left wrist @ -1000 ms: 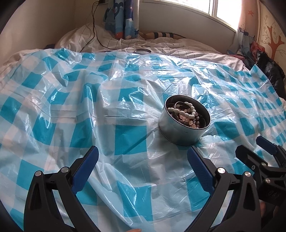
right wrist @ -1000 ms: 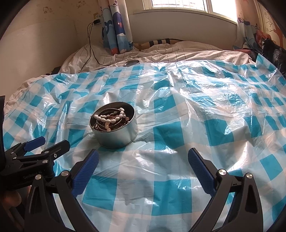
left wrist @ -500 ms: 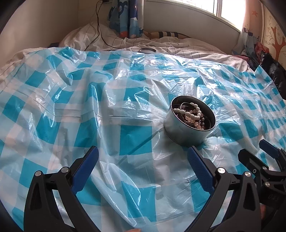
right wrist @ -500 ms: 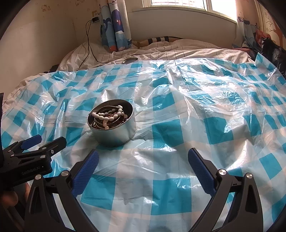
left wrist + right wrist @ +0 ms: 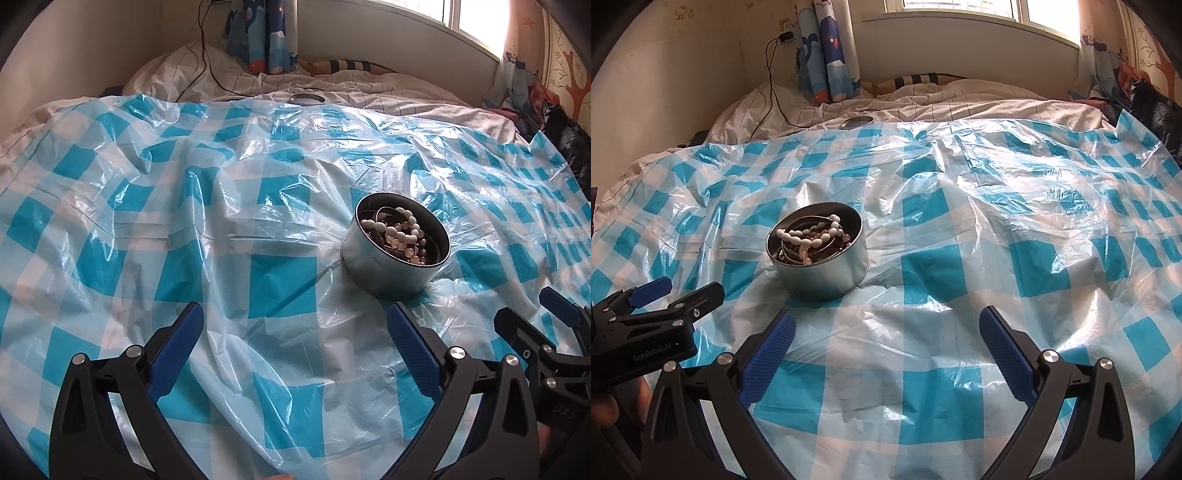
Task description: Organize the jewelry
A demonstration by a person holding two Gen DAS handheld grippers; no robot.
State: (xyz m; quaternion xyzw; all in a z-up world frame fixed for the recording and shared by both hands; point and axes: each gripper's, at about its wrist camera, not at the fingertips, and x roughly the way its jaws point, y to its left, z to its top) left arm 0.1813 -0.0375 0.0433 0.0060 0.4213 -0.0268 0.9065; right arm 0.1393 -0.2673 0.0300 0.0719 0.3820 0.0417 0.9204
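A: Starting at the left, how do the tongs stand?

B: The left gripper [image 5: 295,325] has its blue-padded fingers spread wide, nothing between them, hanging above the sheet without touching it. The right gripper [image 5: 884,328] is spread just as wide and just as empty. In the left wrist view the right gripper shows at the lower right edge; in the right wrist view the left gripper shows at the lower left edge.

A: What lies under them?

B: A crinkled plastic sheet [image 5: 184,221] in blue and white checks, spread over a bed with white striped bedding [image 5: 960,99]. At the far left a dark cable [image 5: 770,92] hangs down the wall onto the bedding. Next to it is a blue cartoon curtain [image 5: 827,55], and a window runs across the back. Just past the sheet's far edge lies a small round metal lid [image 5: 306,99]. A dark bag [image 5: 1152,107] sits at the far right.

A: And the jewelry?

B: It sits in a round metal tin [image 5: 388,273], open and upright on the sheet, ahead of both grippers and between them, apart from either. Inside lies a white bead bracelet [image 5: 397,230] over pinkish beads and a metal bangle [image 5: 812,245], tangled together.
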